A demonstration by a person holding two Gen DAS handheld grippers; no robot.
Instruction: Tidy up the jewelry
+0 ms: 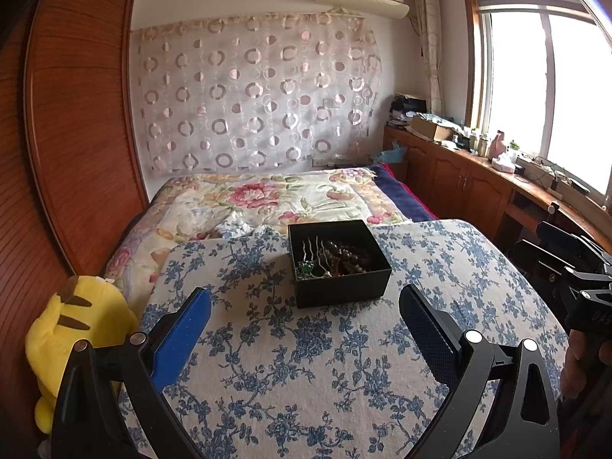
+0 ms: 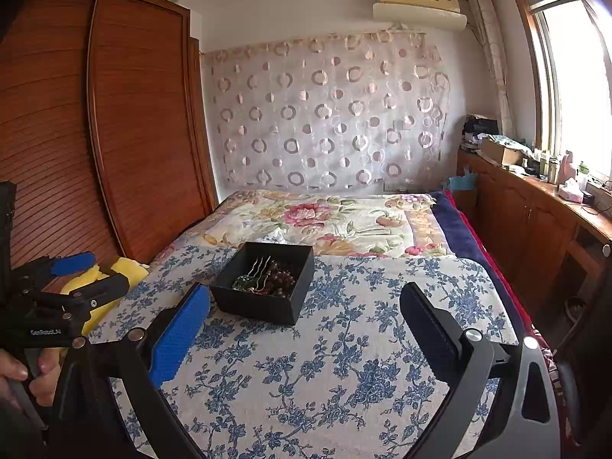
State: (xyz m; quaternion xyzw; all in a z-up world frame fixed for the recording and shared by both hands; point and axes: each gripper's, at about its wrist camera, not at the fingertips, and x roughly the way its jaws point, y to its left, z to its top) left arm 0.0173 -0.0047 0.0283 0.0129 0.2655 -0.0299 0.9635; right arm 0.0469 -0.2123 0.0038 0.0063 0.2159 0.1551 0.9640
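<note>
An open black box [image 1: 338, 264] stands on a blue-flowered cloth [image 1: 306, 363]. In it lie dark brown beads [image 1: 346, 256], silver hair pins [image 1: 311, 250] and a green piece [image 1: 306, 269]. My left gripper [image 1: 306, 325] is open and empty, just in front of the box. In the right wrist view the box [image 2: 264, 283] lies ahead and to the left of my right gripper [image 2: 306, 325], which is open and empty. The left gripper also shows at that view's left edge [image 2: 72, 267].
A yellow plush toy [image 1: 72, 329] lies left of the cloth by the wooden wardrobe [image 1: 69, 134]. A floral quilt [image 1: 267, 195] covers the bed behind the box. Wooden cabinets [image 1: 478, 179] with clutter run under the window at right.
</note>
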